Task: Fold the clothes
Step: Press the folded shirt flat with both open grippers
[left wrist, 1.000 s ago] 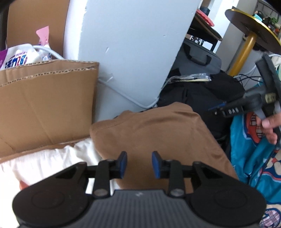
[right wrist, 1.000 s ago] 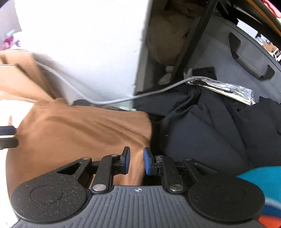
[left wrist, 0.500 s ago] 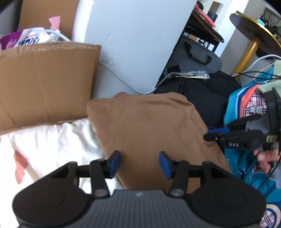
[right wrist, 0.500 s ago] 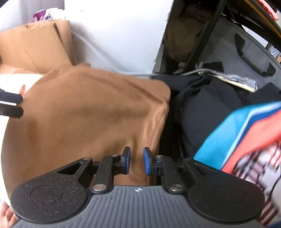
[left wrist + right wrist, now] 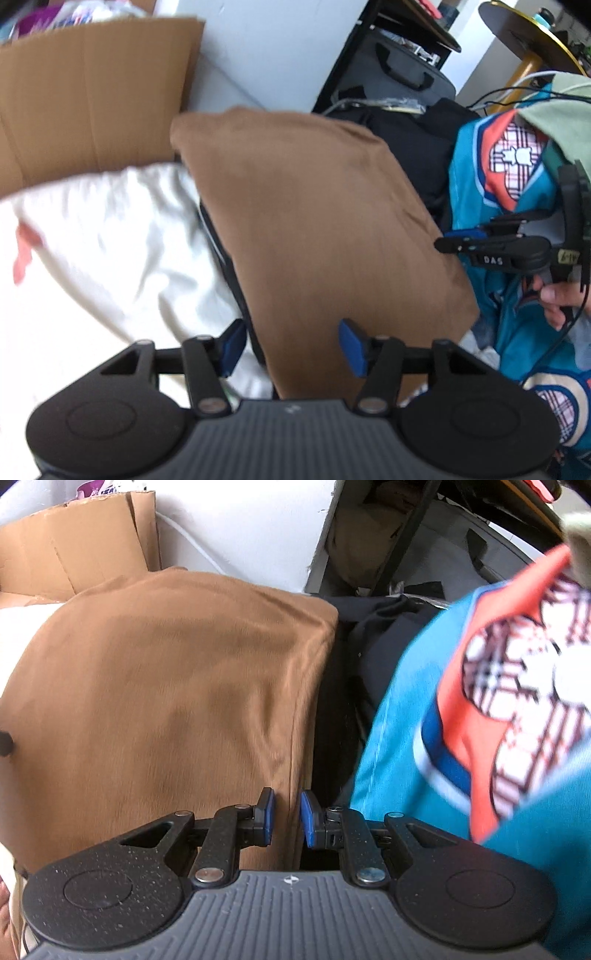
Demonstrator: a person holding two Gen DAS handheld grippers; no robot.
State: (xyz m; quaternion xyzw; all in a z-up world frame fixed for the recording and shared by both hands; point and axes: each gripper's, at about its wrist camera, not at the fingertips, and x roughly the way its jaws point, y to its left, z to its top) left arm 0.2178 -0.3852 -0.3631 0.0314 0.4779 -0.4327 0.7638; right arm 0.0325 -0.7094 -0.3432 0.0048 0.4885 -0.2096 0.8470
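A folded brown garment (image 5: 314, 221) lies flat in front of me, its long edges straight. My left gripper (image 5: 291, 347) hovers over its near end, open wide, with nothing between the pads. In the left wrist view my right gripper (image 5: 445, 243) sits at the garment's right edge, held by a hand (image 5: 554, 299). In the right wrist view the brown garment (image 5: 166, 701) fills the left half. The right gripper (image 5: 287, 818) is over its right hem, jaws a narrow gap apart and holding nothing.
A teal printed garment (image 5: 476, 177) (image 5: 399, 738) lies crumpled to the right. White cloth (image 5: 110, 240) lies to the left, with cardboard (image 5: 92, 92) behind it. Black clothes (image 5: 417, 140), a grey case (image 5: 399, 74) and a round table (image 5: 532, 40) crowd the back.
Both grippers have pulled back toward me from the garment's far end. The left gripper has opened wider. The right gripper's narrow gap is unchanged, and the brown garment stays flat.
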